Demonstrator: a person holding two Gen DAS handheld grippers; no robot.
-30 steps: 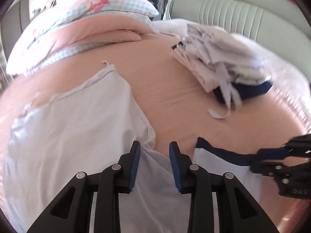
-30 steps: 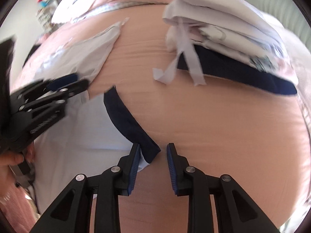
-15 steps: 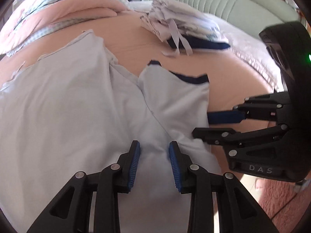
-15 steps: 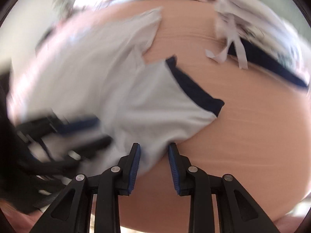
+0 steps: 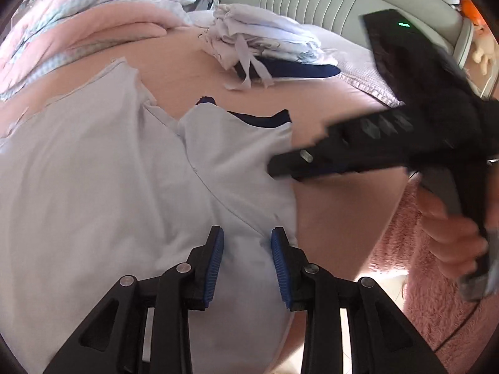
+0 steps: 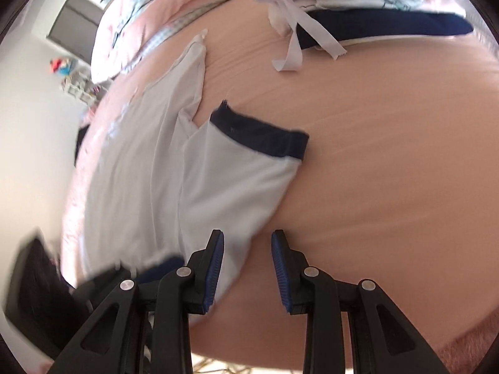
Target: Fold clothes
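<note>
A white T-shirt with navy sleeve cuff lies on a pink bed. Left gripper and right gripper hover over it, jaws apart, holding nothing.

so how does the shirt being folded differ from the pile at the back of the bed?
The shirt lies spread in one layer near the hand-held grippers; the pile is several folded garments stacked further back. The shirt's navy shows only as a cuff band on its sleeve; the pile has a whole navy piece at its bottom. Loose white ties hang off the pile, none off the shirt. Both are mostly white and rest on the pink sheet.
</note>
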